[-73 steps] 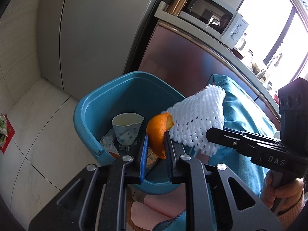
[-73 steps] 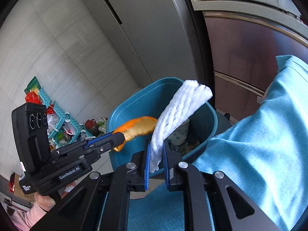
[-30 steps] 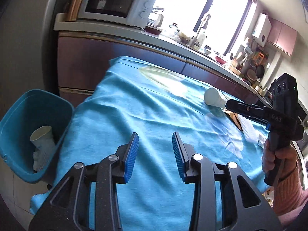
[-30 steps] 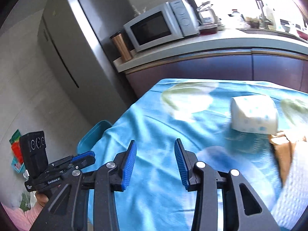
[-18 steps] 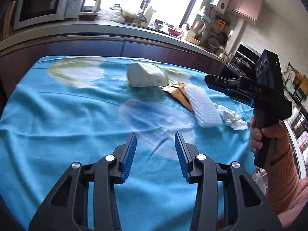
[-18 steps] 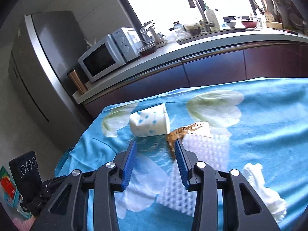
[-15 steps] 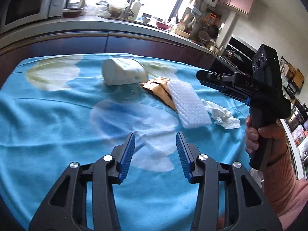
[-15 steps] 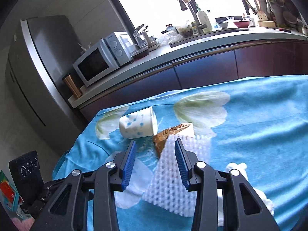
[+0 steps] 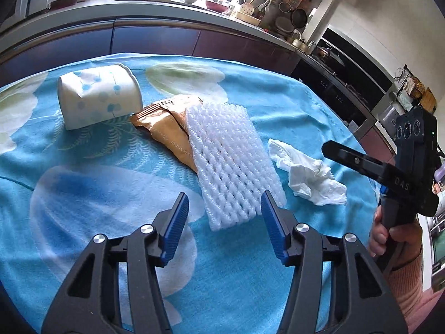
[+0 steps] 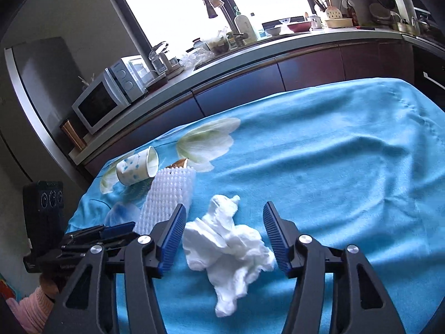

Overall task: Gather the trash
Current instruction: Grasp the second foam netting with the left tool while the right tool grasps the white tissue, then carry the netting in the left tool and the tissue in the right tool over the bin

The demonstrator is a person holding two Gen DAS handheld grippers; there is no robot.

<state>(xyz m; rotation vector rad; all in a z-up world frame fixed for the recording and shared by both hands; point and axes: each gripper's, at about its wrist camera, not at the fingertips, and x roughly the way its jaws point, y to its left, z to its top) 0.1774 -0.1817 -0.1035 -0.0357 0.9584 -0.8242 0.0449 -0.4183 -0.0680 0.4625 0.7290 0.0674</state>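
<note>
On the blue floral tablecloth (image 9: 83, 183) lie a white foam net sleeve (image 9: 230, 161), a brown wrapper (image 9: 167, 125) partly under it, a dotted paper cup (image 9: 97, 100) on its side, and a crumpled white tissue (image 9: 311, 178). My left gripper (image 9: 224, 220) is open, its jaws on either side of the foam sleeve's near end. My right gripper (image 10: 224, 232) is open around the tissue (image 10: 230, 242). The foam sleeve (image 10: 167, 192), the cup (image 10: 136, 168) and the left gripper's fingers (image 10: 116, 229) show in the right wrist view.
A dark kitchen counter (image 10: 278, 55) with a microwave (image 10: 111, 97), a tap and dishes runs behind the table. A grey fridge (image 10: 41, 83) stands at the left. The cloth's right part (image 10: 347, 153) holds nothing. An oven front (image 9: 347, 89) is at the far right.
Both grippers let go of the orange peel and foam net over the blue bin, swung back to the table and came down: left to the foam sleeve, right to the tissue.
</note>
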